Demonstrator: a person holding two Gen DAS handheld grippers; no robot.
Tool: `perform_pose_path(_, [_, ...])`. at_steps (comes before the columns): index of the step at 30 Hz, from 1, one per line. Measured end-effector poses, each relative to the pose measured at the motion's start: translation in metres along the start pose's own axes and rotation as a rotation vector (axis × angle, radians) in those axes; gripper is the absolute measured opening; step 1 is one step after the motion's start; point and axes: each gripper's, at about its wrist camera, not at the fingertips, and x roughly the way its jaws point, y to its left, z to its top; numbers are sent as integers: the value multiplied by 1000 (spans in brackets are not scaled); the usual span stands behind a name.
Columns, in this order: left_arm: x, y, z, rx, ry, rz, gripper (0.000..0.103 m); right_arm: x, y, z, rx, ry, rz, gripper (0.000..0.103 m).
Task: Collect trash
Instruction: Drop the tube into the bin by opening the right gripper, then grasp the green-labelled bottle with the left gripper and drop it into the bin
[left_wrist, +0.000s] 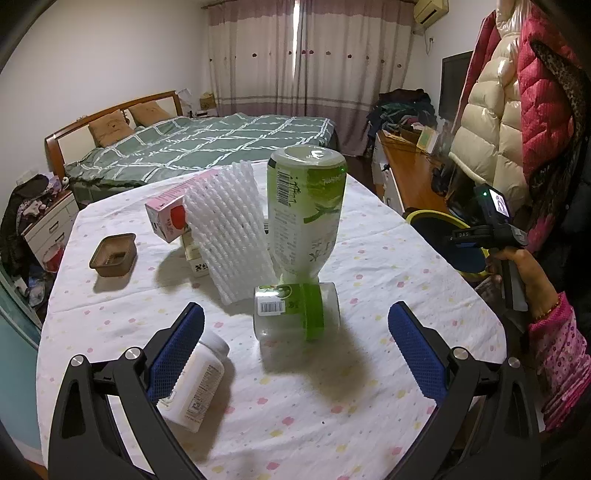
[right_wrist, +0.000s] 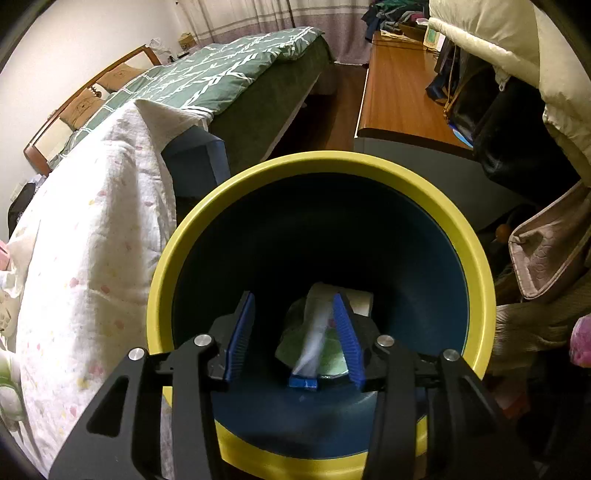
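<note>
Looking along our left gripper (left_wrist: 295, 332), we see its jaws wide apart over the table (left_wrist: 369, 424), a white pill bottle (left_wrist: 195, 384) by the left finger and a clear jar (left_wrist: 295, 312) ahead. Our right gripper (right_wrist: 293, 332) hangs over the bin (right_wrist: 332, 162), jaws parted, a blurred white-and-green wrapper (right_wrist: 314, 332) between them.
</note>
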Motion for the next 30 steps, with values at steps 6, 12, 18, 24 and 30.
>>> perform_pose_path(6, [8,-1,6,-5,3,-20,98,-10,2,-10,7,-18,33,43])
perform_pose_path(12, [22,2,21,-17,-14,-53,98,-20,4,-22,4,-29,61,43])
perform_pose_path(18, [36,2,44,5,-40,-78,98,-29,4,-27,-3,-44,70,44])
perform_pose_path(24, [57,7,66,0,-39,-90,98,-31,7,-29,-14,-50,73,44])
perform_pose_path(30, [76,13,79,-44,-26,-106,98,-29,10,-30,-22,-44,80,44])
